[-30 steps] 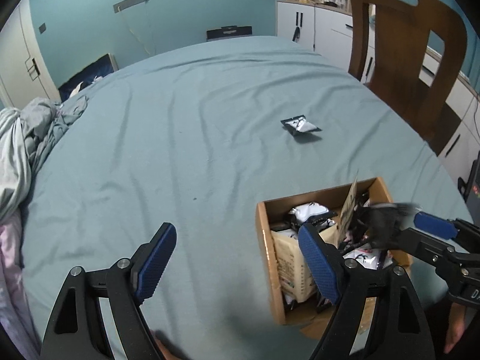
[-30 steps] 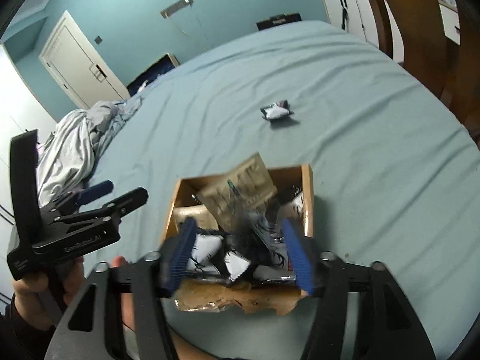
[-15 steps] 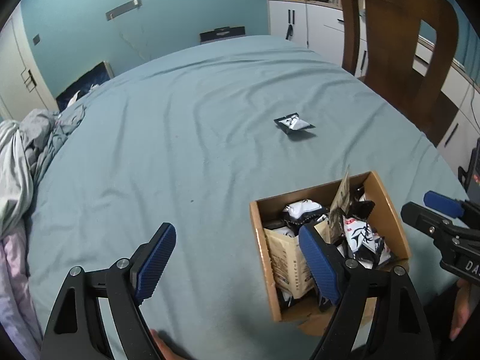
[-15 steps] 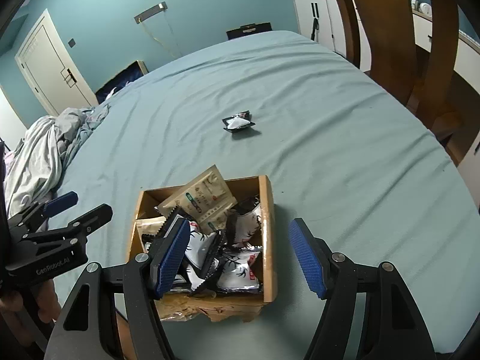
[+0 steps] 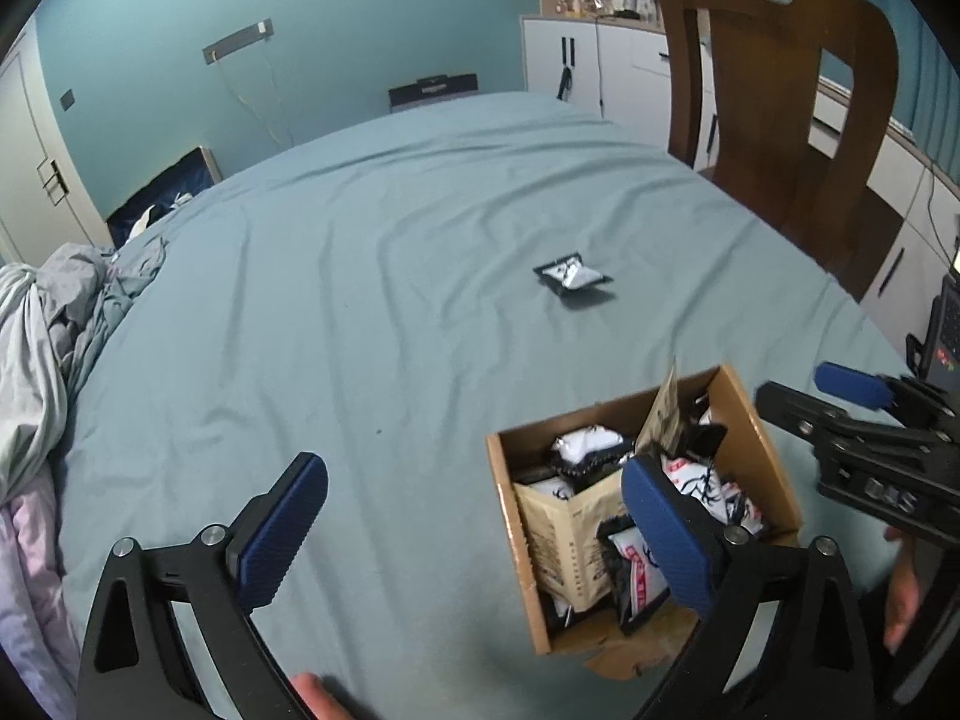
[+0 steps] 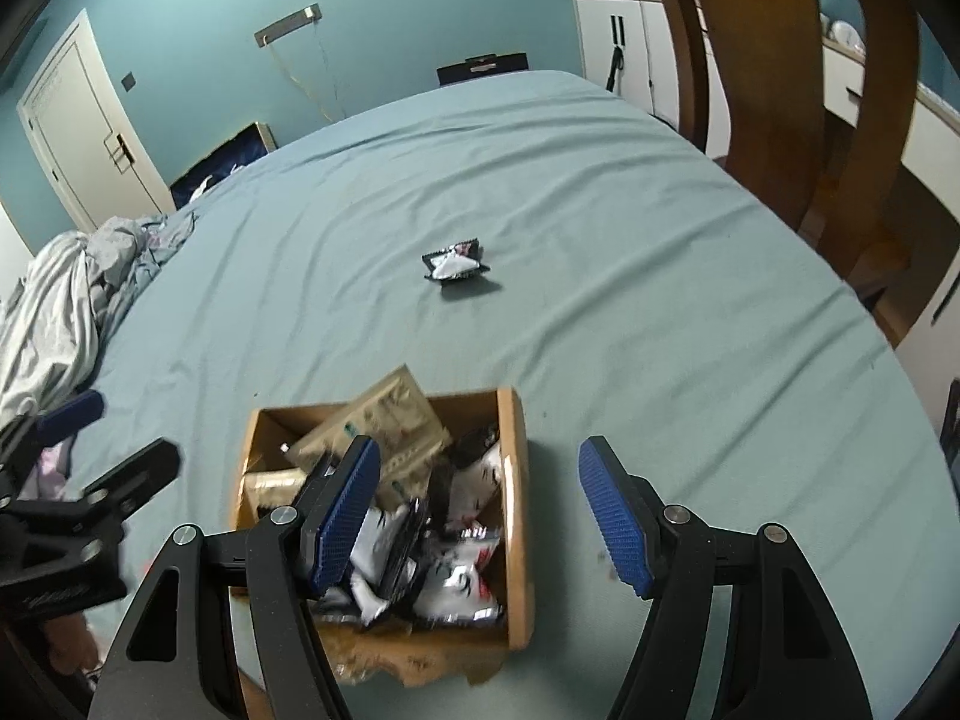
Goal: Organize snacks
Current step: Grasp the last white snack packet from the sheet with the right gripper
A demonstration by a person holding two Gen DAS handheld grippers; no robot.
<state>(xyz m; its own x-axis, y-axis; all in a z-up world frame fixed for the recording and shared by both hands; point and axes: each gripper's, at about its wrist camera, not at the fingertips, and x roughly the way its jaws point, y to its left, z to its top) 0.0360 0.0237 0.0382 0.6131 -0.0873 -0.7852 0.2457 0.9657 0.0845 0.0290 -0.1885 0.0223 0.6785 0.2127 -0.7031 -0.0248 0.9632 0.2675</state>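
Note:
A brown cardboard box [image 5: 774, 468] [image 6: 516, 480] sits on the teal cloth, filled with several black-and-white snack packets [image 6: 462, 576] and beige packets [image 5: 570, 528] [image 6: 384, 414]. One black-and-white snack packet [image 5: 573, 277] [image 6: 454, 265] lies alone on the cloth beyond the box. My left gripper [image 5: 480, 528] is open and empty, left of the box, its right finger over the box. My right gripper [image 6: 480, 510] is open and empty above the box's right wall. In the left wrist view the right gripper [image 5: 852, 420] shows right of the box.
A wooden chair [image 5: 780, 90] [image 6: 828, 72] stands at the table's right. Crumpled grey cloth [image 5: 42, 348] [image 6: 66, 300] lies at the left edge. White cabinets [image 5: 600, 66] stand behind. The left gripper [image 6: 78, 498] shows left of the box in the right wrist view.
My right gripper let go of the snack packets into the box, opened and drew back up. The left gripper stayed open and rose slightly.

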